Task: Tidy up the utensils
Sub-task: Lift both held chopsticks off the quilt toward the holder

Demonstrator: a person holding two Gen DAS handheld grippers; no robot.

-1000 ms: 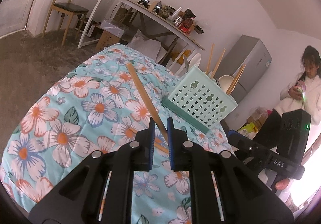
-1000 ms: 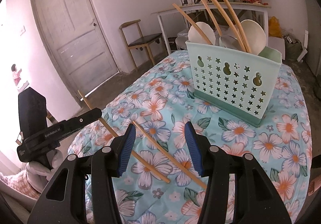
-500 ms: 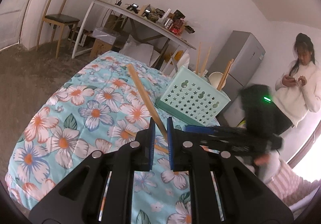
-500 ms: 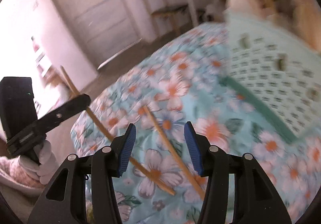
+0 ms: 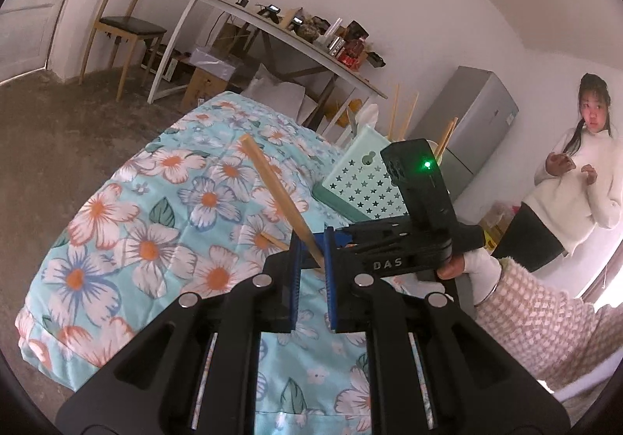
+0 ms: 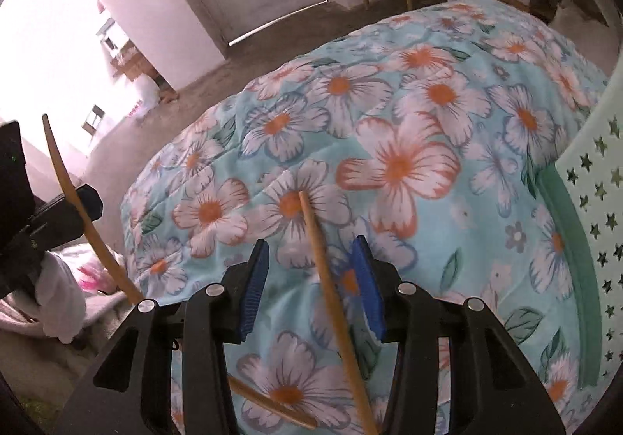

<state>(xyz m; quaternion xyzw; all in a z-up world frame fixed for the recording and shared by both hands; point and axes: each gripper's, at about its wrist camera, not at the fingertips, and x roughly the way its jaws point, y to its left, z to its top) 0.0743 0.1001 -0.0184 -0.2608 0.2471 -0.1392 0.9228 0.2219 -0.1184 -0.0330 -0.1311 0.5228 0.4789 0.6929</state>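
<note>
Closing around a flat chopstick, right claw (left claw apparently clamps another chopstick).

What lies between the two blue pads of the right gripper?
In the right wrist view, a wooden chopstick lying on the floral cloth runs between the closing jaws of the right gripper; the pads do not yet press it.
</note>
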